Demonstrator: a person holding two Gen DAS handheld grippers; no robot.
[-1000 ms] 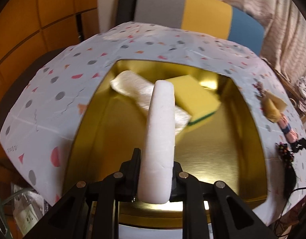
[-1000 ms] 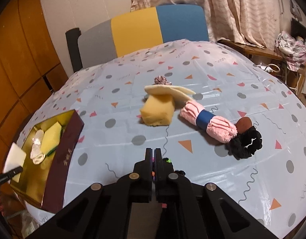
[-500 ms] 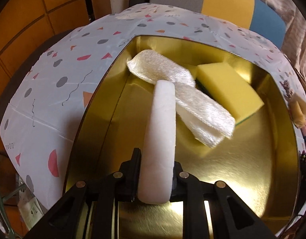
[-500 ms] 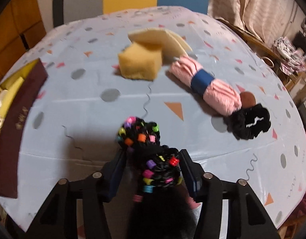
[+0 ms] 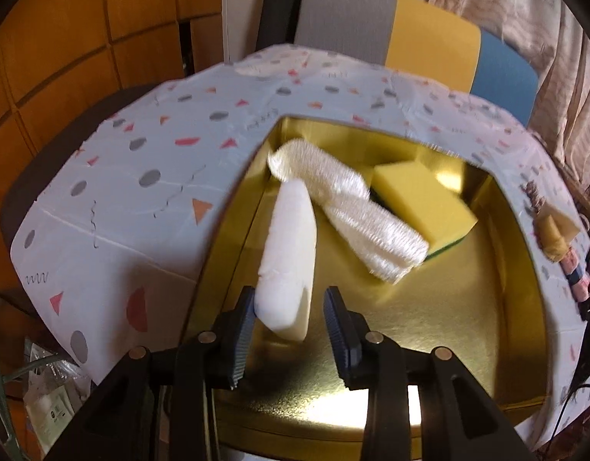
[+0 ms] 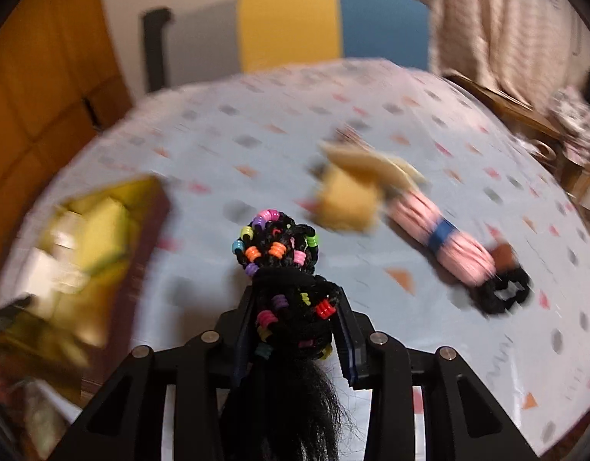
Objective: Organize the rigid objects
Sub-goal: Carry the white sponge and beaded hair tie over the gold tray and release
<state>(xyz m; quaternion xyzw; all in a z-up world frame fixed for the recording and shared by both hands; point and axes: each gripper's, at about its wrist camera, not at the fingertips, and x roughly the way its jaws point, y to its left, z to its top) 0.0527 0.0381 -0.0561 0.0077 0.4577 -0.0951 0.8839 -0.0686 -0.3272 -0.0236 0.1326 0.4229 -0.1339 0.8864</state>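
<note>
**White block let go over the gold box; beaded piece pinched on my right**

My left gripper [image 5: 288, 317] is spreading its jaws. The smooth, rounded white foam block [image 5: 289, 257] — clamped upright a second ago — now leans left against one ribbed pad, clear of the other, low centre over the glossy gold box [image 5: 429, 330]. Behind it lie a nubbly white cloth [image 5: 345, 207] and a yellow sponge [image 5: 421, 199].

My right gripper [image 6: 295, 319], pressed together empty a second ago, is closing on a black knotted hair piece [image 6: 283, 269] studded with coloured beads — both pads touch it, centre of the blurred frame above the dotted tablecloth [image 6: 372, 307].
</note>
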